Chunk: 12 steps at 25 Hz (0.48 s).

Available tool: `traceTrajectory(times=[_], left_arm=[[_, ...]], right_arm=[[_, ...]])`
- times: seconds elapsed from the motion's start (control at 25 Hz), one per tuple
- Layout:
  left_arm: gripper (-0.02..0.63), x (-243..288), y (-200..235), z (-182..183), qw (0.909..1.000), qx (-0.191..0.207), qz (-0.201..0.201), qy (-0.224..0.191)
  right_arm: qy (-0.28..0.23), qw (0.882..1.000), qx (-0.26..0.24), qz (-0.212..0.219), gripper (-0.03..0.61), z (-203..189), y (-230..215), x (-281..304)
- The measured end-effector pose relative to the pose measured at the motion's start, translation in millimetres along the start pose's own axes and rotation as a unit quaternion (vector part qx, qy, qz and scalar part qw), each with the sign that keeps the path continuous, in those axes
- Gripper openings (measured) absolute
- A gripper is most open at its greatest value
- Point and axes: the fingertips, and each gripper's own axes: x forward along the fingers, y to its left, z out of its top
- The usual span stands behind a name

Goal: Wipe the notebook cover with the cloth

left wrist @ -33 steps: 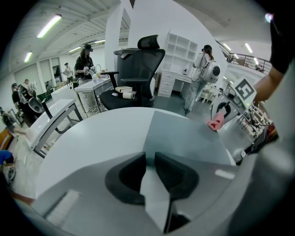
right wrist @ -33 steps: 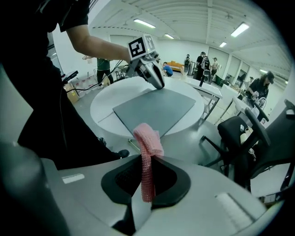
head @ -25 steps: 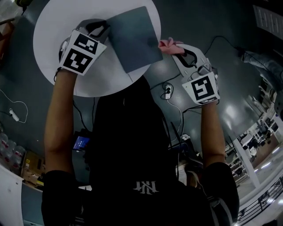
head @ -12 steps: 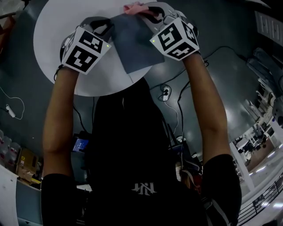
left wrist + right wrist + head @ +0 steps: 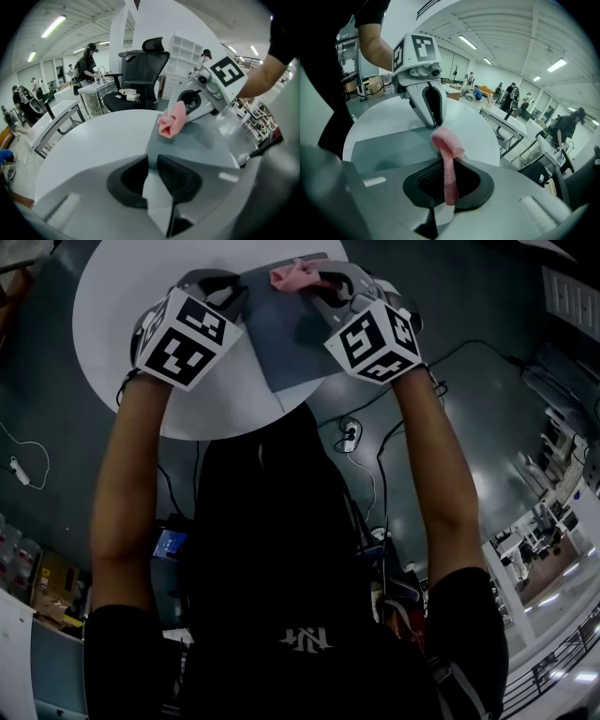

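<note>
Currently left gripper (image 5: 152, 161) pinches the notebook (image 5: 286, 343) corner, presumably to steady it; right gripper (image 5: 449, 185) clamps the cloth (image 5: 447, 140) against the cover.

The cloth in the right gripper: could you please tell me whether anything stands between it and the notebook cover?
Nothing visible does. The cloth, shut in the jaws of the right gripper, hangs down onto the bare notebook cover. The left gripper clamps the notebook's edge, off to one side.
</note>
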Motion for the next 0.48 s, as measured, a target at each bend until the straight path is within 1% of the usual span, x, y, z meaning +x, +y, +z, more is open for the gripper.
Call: traceTrajectory(times=[0.28,0.48], left_arm=[[0.067,1.9,-1.2,-1.3,1.0000,0.000,-0.002,0.001],[0.067,2.2,-2.2,-1.4,1.0000,0.002,-0.001,0.000]], right_arm=[[0.015,1.000,-0.003,0.023,0.032,-24.1,44.2,-27.4],[0.023,0.999,0.011,0.032,0.032,-38.7,73.6,-45.7]])
